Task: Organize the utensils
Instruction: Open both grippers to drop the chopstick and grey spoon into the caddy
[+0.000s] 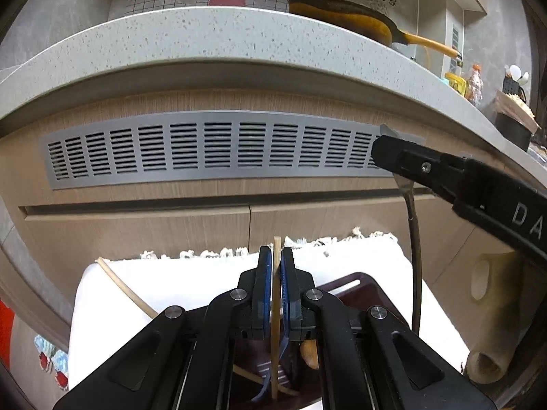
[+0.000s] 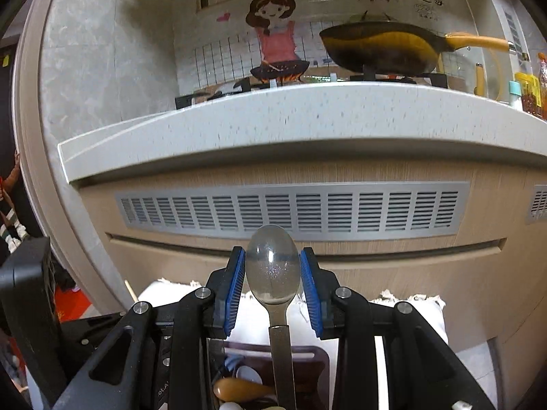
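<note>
My left gripper is shut on a pale wooden chopstick and holds it upright above a dark maroon utensil tray. My right gripper is shut on the bowl of a metal spoon, whose handle hangs down toward the tray. In the left wrist view the right gripper shows at the right with the spoon's handle hanging below it. The tray holds a brown wooden spoon, a blue utensil and more chopsticks.
The tray sits on a white fringed cloth. Another chopstick lies on the cloth at the left. Ahead is a wooden cabinet with a grey vent grille under a speckled countertop bearing a wok. A pale holder stands at right.
</note>
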Demonstrator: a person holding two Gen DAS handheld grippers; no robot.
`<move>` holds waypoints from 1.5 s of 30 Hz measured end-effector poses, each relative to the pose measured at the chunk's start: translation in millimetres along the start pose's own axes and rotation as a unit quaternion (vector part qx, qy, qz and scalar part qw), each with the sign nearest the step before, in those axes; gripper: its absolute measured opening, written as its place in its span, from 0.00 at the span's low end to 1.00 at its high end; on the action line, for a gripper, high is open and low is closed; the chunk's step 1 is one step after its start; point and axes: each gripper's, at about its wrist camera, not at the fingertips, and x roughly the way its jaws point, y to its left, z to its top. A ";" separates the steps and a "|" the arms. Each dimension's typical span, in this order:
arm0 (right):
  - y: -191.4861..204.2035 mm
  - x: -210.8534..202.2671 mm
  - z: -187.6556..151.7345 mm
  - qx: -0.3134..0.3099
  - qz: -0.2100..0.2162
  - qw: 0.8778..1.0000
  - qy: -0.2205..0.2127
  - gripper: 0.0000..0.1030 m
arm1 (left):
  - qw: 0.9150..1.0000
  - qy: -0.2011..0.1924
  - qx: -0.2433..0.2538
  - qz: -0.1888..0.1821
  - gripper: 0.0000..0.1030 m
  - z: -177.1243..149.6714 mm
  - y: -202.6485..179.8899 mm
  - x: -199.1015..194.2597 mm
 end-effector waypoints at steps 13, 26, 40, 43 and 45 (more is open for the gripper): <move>-14.6 4.5 -11.2 0.012 0.047 0.998 0.031 0.30 | 1.000 0.015 -0.008 -0.007 0.05 -0.9 7.5 3.2; -18.7 9.6 -7.9 0.033 0.059 0.997 0.029 0.30 | 0.999 0.046 0.006 0.000 0.07 -17.7 10.6 17.2; -13.4 41.2 -44.4 0.023 0.023 0.998 0.044 0.30 | 0.998 0.065 0.001 0.007 0.16 -33.9 18.3 28.6; -14.5 40.0 -58.6 0.015 0.024 0.997 0.071 0.32 | 0.998 0.068 0.002 0.009 0.37 -37.5 21.0 30.4; -16.2 36.3 -64.5 0.010 0.026 0.996 0.086 0.42 | 0.997 0.071 0.007 0.010 0.44 -38.9 21.4 29.3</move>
